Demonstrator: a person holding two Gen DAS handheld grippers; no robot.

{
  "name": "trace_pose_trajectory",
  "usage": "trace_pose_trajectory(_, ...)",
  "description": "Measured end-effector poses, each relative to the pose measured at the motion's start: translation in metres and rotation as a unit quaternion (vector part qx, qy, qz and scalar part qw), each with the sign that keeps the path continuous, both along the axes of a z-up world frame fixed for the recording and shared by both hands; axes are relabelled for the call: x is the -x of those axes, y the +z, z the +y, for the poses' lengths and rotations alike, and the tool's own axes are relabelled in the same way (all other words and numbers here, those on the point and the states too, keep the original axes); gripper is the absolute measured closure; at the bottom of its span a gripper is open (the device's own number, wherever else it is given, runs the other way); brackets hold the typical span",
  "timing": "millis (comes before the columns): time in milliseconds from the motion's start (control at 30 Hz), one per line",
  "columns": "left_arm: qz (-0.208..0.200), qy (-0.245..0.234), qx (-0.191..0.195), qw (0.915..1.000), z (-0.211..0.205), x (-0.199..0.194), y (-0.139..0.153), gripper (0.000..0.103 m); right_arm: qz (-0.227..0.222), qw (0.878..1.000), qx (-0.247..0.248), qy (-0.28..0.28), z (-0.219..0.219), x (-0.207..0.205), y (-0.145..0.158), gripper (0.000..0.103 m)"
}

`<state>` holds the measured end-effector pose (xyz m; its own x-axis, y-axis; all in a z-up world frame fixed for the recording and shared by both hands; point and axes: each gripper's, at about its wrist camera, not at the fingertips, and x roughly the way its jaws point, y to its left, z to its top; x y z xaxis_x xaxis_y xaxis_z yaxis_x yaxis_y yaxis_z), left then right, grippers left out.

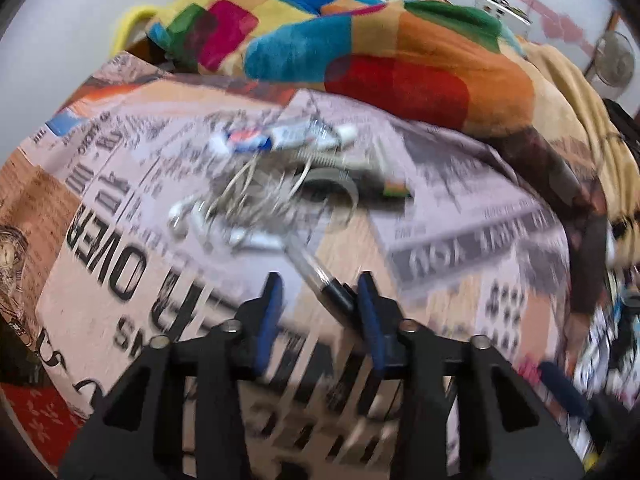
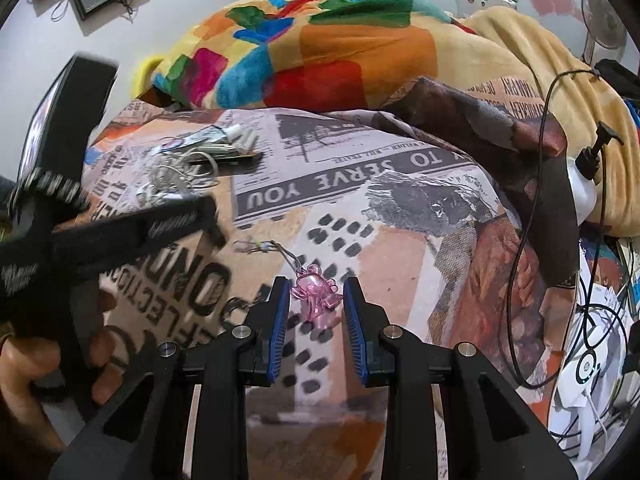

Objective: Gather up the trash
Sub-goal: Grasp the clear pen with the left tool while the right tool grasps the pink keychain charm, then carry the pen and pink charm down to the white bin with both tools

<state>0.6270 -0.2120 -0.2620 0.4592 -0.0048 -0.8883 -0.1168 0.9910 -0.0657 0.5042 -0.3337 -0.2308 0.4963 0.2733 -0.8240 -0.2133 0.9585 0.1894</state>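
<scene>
The left gripper has a narrow gap, and a pen pokes in against one finger. The right gripper is narrow too, empty, around a pink charm on the printed sheet, with bare sheet all around.

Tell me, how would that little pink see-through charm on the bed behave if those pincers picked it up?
The pink charm looks like hard clear plastic, so probably stiff, light and a bit slippery against the pads. Its knobbly figure shape may twist as the right gripper closes. The thin cord on top looks floppy and would likely dangle.
</scene>
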Motion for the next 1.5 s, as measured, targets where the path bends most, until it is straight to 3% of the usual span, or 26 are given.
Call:
trace_pose_trajectory(67,0.018,-0.025,0.012,0.9995,0.012,0.015,-0.003,0.084,-0.002,1.0,-0.001,0.005,0.003,0.003,0.004,0.078)
trace_pose_trajectory(133,0.016,-0.048,0.015,0.9986,0.02,0.026,-0.004,0.089,-0.003,1.0,-0.002,0.007,0.005,0.006,0.007,0.078)
trace_pose_trajectory(467,0.011,-0.13,0.002,0.9914,0.051,0.055,-0.006,0.09,0.0,1.0,-0.005,0.011,0.014,0.016,0.013,0.078)
trace_pose_trajectory(733,0.012,-0.131,0.024,0.991,0.064,0.077,0.003,0.09,-0.017,1.0,0.003,0.009,0.018,0.024,0.032,0.078)
trace_pose_trajectory(1100,-0.061,-0.139,0.042,0.9875,0.083,0.129,0.088,0.09,-0.064,0.998,0.002,0.018,0.042,0.048,0.091,0.078)
trace_pose_trajectory(1500,-0.126,-0.097,0.024,0.9869,0.158,0.214,0.159,0.09,-0.118,0.991,-0.007,0.068,0.109,0.1,0.153,0.078)
